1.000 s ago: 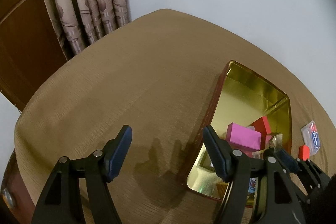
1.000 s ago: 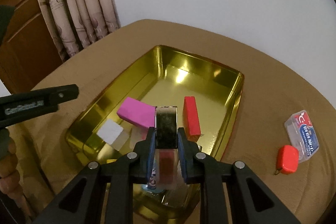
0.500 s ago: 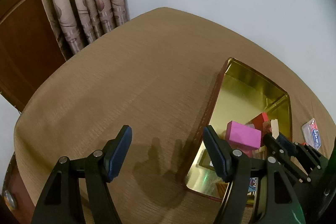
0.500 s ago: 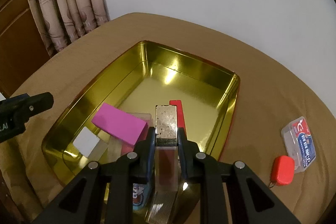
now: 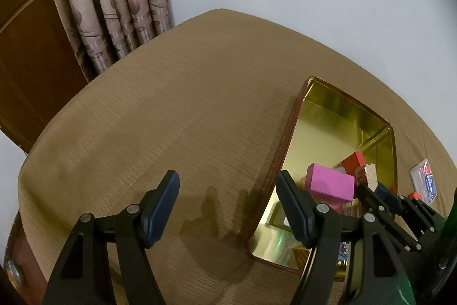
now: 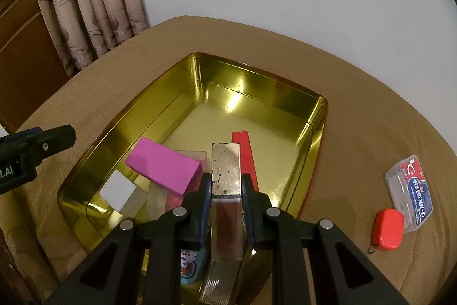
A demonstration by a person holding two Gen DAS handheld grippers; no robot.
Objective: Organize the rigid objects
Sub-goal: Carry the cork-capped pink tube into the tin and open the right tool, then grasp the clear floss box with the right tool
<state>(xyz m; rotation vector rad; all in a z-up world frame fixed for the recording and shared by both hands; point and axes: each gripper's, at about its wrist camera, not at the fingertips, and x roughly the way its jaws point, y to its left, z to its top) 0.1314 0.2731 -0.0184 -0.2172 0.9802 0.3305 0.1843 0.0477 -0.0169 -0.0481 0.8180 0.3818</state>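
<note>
Clear block [image 6: 225, 190] with a speckled end sits clamped in your right gripper [image 6: 226, 185], poised above the gold tin [image 6: 314, 116] for dropping beside the pink block [image 6: 164, 166], probably. Your left gripper [image 5: 228, 199] waits spread apart over the table [image 5: 171, 105].

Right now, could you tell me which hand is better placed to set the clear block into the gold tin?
Right: its tongs are shut on the clear block above the gold tin. The left tongs hang open beside it.
</note>
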